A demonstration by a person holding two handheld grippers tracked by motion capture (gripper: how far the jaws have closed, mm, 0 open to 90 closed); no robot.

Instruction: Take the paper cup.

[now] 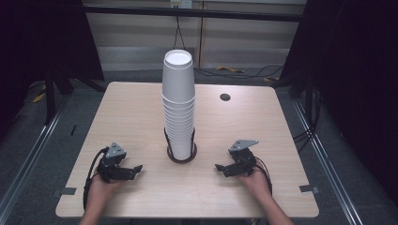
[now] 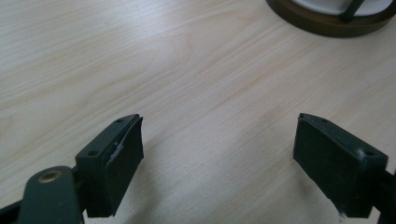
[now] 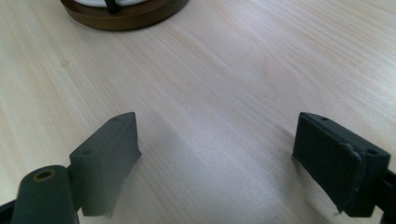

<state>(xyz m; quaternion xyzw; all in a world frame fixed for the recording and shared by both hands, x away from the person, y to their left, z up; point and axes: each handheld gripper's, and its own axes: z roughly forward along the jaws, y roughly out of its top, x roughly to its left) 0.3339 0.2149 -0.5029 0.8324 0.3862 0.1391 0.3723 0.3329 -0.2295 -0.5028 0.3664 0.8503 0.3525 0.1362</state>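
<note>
1. Centrally on the light wooden table point(image 1: 126, 117) stands a tall stack of white paper cups point(image 1: 179, 105), nested 1 inside another and upright, with the top cup's open mouth facing up.
2. The stack sits in a dark round holder point(image 1: 181, 156) whose thin black uprights rise along the lower cups.
3. The left gripper point(image 1: 133, 169) lies low over the table near its front edge, to the left of the holder and apart from it, held in the person's left hand point(image 1: 101, 187).
4. In the left gripper view its 2 black jaws stand wide apart with bare wood between them; nothing is gripped, and the holder's rim point(image 2: 327, 21) shows at the top right, well ahead of the tips.
5. The right gripper point(image 1: 220, 168) mirrors it on the other side, held in the right hand point(image 1: 256, 180), its tips pointing inward toward the holder without touching it.
6. In the right gripper view its jaws are likewise spread wide over bare table, empty, with the holder's brown base point(image 3: 123, 14) at the top left.
7. A grey three-cornered plate tops each gripper, and black cables trail back along the forearms.
8. A small dark round cable hole point(image 1: 225, 97) marks the table's far right part, well apart from the cups.
</note>
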